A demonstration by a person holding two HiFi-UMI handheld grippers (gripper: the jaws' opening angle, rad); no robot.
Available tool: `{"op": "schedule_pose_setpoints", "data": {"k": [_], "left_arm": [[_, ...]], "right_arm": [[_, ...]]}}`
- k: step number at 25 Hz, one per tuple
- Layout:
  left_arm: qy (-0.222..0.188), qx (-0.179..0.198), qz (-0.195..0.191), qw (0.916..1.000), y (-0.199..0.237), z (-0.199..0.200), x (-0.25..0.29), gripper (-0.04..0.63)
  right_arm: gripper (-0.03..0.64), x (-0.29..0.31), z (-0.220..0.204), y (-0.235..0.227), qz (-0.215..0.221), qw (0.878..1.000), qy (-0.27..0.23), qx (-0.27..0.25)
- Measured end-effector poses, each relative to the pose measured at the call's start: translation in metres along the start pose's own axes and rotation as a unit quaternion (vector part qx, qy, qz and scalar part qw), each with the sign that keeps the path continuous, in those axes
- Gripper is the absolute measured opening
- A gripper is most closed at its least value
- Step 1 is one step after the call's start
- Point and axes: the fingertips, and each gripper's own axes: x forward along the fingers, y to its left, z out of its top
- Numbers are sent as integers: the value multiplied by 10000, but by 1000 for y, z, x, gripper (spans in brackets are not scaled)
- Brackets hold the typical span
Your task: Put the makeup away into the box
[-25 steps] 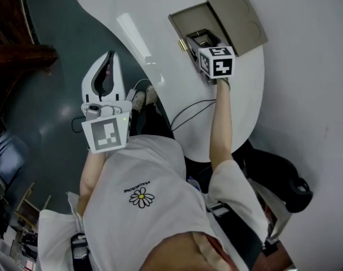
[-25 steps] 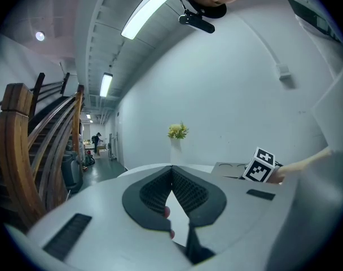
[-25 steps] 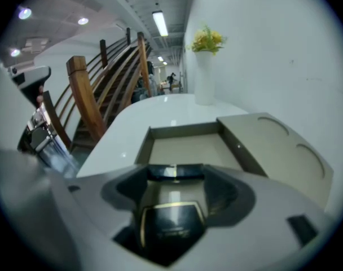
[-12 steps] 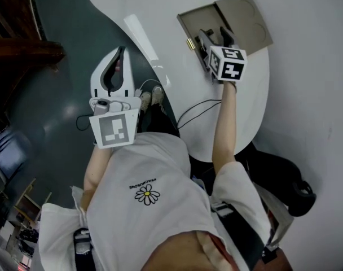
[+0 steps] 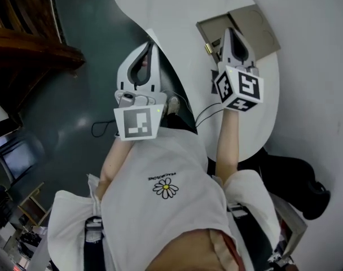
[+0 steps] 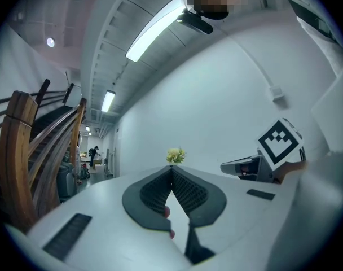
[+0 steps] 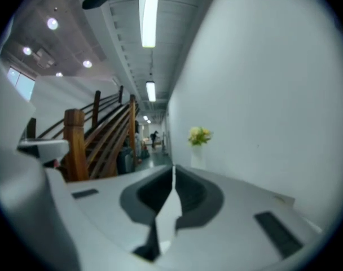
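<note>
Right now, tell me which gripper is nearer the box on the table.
Right. The right gripper, jaws just closed on nothing, is raised over the box's near side; the left gripper is off to the box's left, by the table's edge.

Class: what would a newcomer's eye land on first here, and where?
Two black-and-white marker cubes mid-frame, on the left hand-held gripper and the right hand-held gripper, whose jaws have just closed, empty. Beyond the right one, an open tan box sits on the white table.
</note>
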Motion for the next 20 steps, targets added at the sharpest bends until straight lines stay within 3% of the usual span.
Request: {"op": "schedule_pose_setpoints", "data": {"k": [4, 10, 20], "left_arm": [[-243, -16, 40, 9997, 5, 17, -10, 20], [-386, -19, 157, 9991, 15, 31, -31, 20], [-472, 21, 231, 9986, 24, 35, -45, 20]], "right_arm": [[34, -30, 24, 56, 172, 9988, -454, -100], [32, -62, 24, 122, 511, 9960, -710, -171], [31, -66, 15, 144, 618, 9963, -550, -240]]}}
